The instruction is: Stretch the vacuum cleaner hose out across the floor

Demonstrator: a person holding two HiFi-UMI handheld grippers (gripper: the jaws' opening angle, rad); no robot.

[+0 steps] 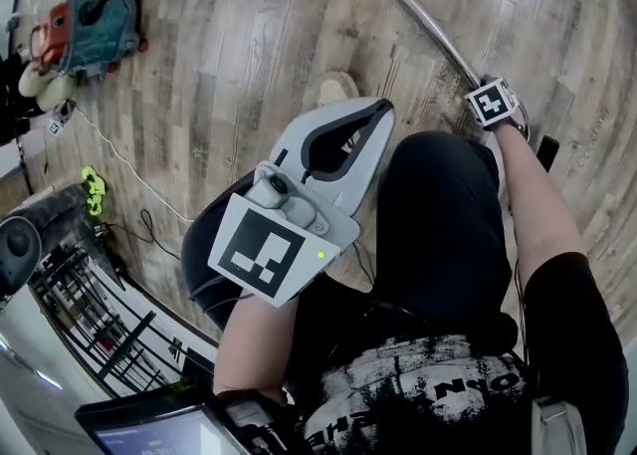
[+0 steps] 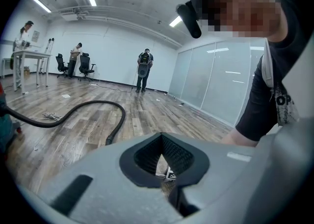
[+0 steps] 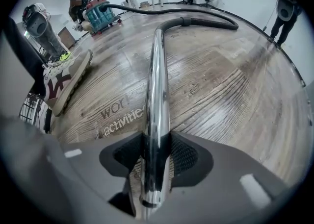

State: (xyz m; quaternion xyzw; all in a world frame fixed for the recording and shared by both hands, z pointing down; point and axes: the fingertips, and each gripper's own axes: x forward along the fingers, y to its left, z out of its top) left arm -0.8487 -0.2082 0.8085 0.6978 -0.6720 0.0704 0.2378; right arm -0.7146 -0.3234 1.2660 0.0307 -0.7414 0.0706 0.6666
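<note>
Right gripper [image 3: 156,157] clamped on tube [image 3: 156,81], low by the floor; left gripper [image 2: 164,161] closed, empty. Hose [image 3: 206,20] curves back to vacuum [image 3: 100,14] — unstretched, whole pull left.

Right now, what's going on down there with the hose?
A person is handling a vacuum's black hose with two hand-held grippers. The right gripper points down at the wooden floor, its jaws closed around the chrome wand at the hose's end, apparently touching it on both sides. The left gripper is shut on nothing, held near the waist. The hose curves across the floor to the teal vacuum cleaner, not yet straight.
</note>
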